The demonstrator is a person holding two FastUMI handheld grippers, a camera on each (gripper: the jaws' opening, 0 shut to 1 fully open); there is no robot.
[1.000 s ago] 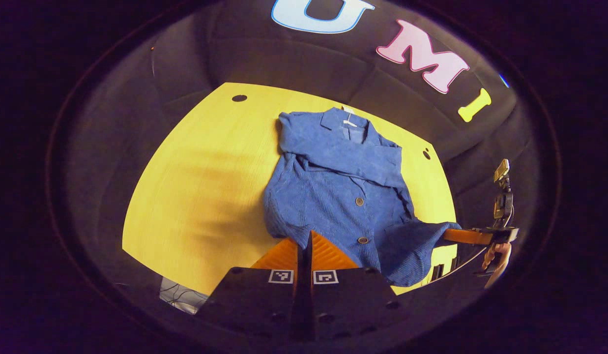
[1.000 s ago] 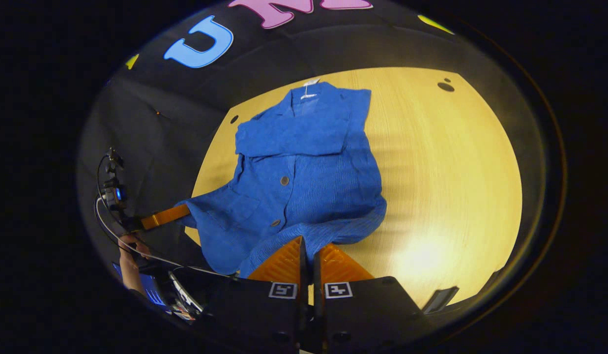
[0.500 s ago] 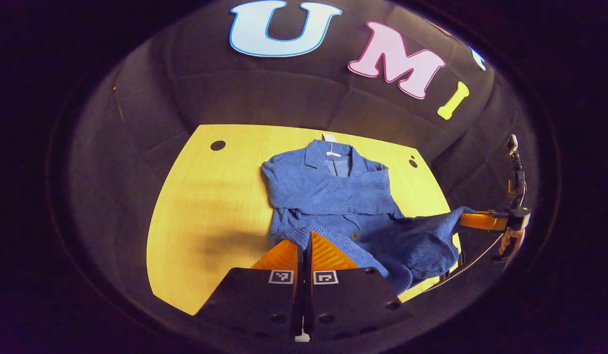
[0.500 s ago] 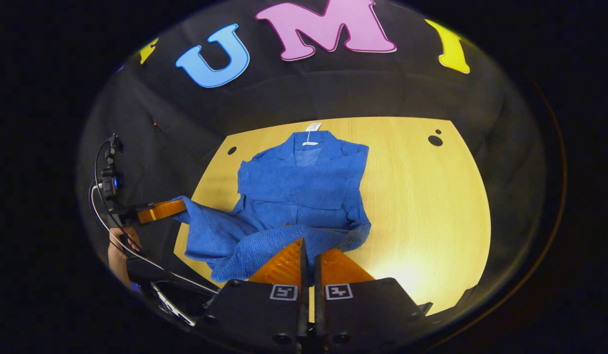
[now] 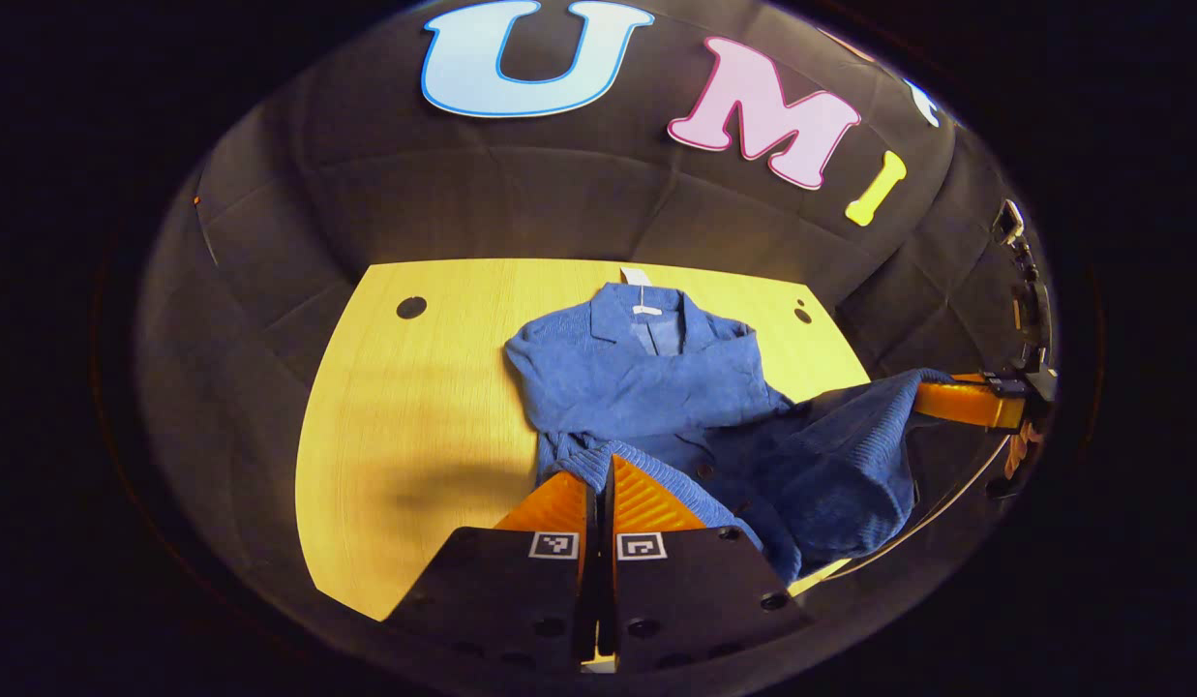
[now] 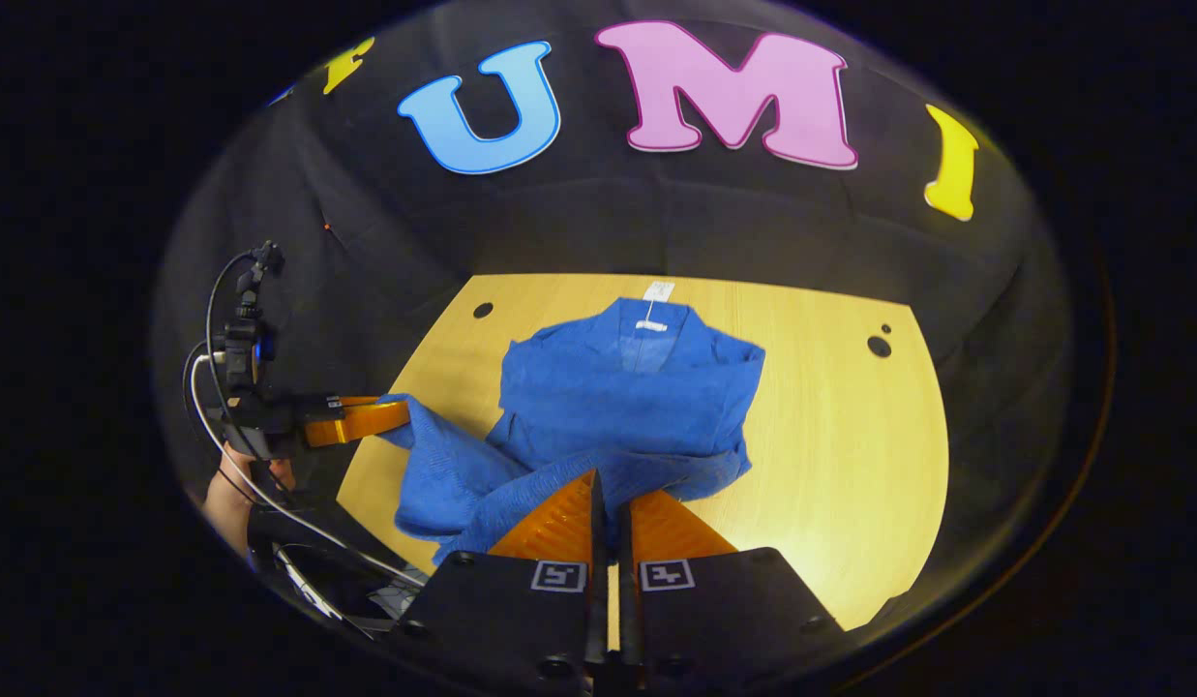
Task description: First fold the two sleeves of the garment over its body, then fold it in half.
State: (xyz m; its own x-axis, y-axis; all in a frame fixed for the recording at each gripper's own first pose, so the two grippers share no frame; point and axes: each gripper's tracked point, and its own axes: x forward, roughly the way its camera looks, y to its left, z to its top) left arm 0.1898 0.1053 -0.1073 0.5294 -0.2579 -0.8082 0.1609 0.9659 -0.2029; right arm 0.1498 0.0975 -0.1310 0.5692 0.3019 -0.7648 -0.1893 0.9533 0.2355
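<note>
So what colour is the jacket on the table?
Blue, a ribbed weave; the jacket shows best in the right gripper view.

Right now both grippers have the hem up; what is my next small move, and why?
Probably carry both corners forward toward the collar. Left gripper and right gripper each pinch the jacket hem, raised off the table, sleeves already folded in.

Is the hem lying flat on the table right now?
No. In the right gripper view the hem is lifted off the table, pinched in the right gripper and the left gripper.
</note>
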